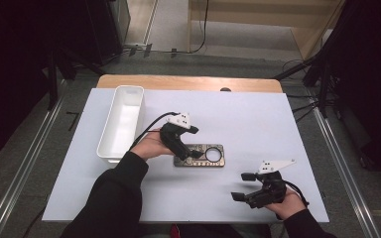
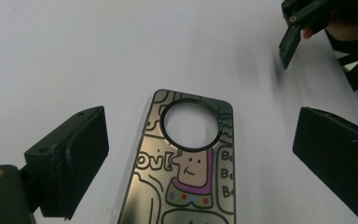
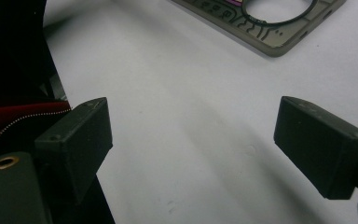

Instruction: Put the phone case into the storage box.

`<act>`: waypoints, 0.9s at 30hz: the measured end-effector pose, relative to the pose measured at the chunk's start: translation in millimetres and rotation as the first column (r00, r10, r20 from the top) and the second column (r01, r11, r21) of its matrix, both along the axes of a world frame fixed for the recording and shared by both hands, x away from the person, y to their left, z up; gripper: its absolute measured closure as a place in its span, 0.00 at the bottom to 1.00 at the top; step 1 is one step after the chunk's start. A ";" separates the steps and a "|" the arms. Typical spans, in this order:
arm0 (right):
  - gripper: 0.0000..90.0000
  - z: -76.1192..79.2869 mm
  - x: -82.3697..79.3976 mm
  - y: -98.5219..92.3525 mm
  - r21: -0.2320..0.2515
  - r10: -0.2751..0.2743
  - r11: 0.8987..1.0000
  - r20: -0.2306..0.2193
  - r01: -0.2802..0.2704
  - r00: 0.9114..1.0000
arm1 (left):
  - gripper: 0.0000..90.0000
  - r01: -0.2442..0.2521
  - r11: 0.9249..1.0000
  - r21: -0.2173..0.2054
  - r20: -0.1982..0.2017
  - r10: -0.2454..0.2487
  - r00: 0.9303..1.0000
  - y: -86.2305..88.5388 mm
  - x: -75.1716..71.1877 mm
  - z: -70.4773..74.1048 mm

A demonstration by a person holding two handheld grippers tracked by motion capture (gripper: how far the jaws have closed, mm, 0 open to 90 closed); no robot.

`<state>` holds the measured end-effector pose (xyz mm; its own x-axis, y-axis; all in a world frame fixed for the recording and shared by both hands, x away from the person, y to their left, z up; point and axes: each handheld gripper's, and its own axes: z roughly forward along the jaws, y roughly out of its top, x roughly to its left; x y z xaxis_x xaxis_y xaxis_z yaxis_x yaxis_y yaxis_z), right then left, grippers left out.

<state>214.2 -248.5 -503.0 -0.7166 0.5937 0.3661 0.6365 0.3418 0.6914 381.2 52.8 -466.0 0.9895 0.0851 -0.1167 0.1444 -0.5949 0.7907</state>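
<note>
A flat phone case (image 1: 206, 154) with cartoon drawings and a round camera hole lies on the white table cover (image 1: 238, 124), near its middle. My left gripper (image 1: 189, 153) hovers over the case's left end and is open. In the left gripper view the case (image 2: 186, 186) lies between the spread jaws of that gripper (image 2: 205, 140), touching neither. My right gripper (image 1: 242, 186) is open near the front right of the table, apart from the case. Its own view shows bare cover between its jaws (image 3: 196, 135) and a corner of the case (image 3: 279, 37) at the top.
A long white tray (image 1: 110, 148) stands along the left side of the cover. A bare strip of the wooden table (image 1: 188, 82) shows at the back edge. The right gripper (image 2: 298, 32) appears far off in the left gripper view. Dark and red clothing (image 3: 9, 121) borders the right gripper view.
</note>
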 end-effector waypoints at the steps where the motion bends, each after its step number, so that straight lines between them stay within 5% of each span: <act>1: 0.11 0.0 0.0 0.0 0.000 0.000 1.000 -0.001 0.000 1.000 | 0.04 0.000 1.000 0.017 0.006 0.000 1.000 -0.8 0.5 -0.5; 15: 0.11 -0.1 -0.2 0.0 -0.001 0.002 1.000 -0.002 -0.002 1.000 | 0.04 0.012 0.996 0.094 0.019 -0.014 1.000 -8.3 1.5 -10.2; 27: 0.12 0.1 -0.4 -0.2 -0.001 0.005 1.000 -0.003 -0.005 1.000 | 0.03 0.013 0.997 0.081 0.013 -0.014 1.000 -10.7 2.2 -19.2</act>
<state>213.9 -248.7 -502.8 -0.7188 0.5901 0.3677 0.6364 0.3455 0.6896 383.4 42.1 -485.2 0.9921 0.0802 -0.0964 0.1254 -0.6588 0.7418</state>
